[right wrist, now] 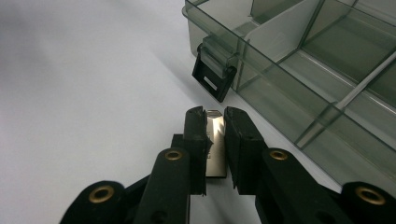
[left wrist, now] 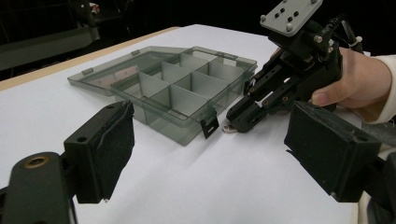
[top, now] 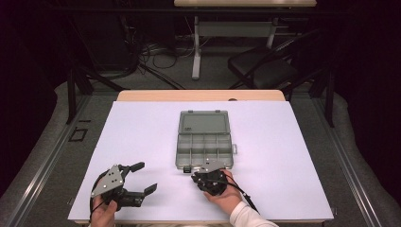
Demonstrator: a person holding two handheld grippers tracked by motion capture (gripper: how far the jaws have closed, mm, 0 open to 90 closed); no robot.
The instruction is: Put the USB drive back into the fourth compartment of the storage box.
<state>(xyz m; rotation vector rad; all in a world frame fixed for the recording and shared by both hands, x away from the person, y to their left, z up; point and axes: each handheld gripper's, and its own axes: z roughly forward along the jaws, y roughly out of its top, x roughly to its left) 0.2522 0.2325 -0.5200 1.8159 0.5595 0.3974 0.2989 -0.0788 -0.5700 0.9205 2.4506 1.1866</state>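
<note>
Broadly, a white table top [top: 142, 142] is carrying the whole job, and near its middle a smoky grey compartment box [top: 204, 147] is lying open, its lid [top: 204, 122] folded flat away from the person so that the divided cells are facing up and ready for loading. At the box's near wall a small black latch [right wrist: 214, 77] is hanging down loose. The left gripper [top: 142, 178] is resting well to the left of the box with its jaws standing wide and nothing between them, probably waiting out of the way. The right gripper [top: 195, 177] is sitting low on the table just in front of the box's near wall, and its jaws are clamping a small flat metal piece [right wrist: 215, 140], shiny and narrow. That piece is lying with its long axis along the jaws, its far end pointing toward the box wall near the latch. Such a grip by the long edges is likely leaving the piece steady for a lift over the wall into a cell.
</note>
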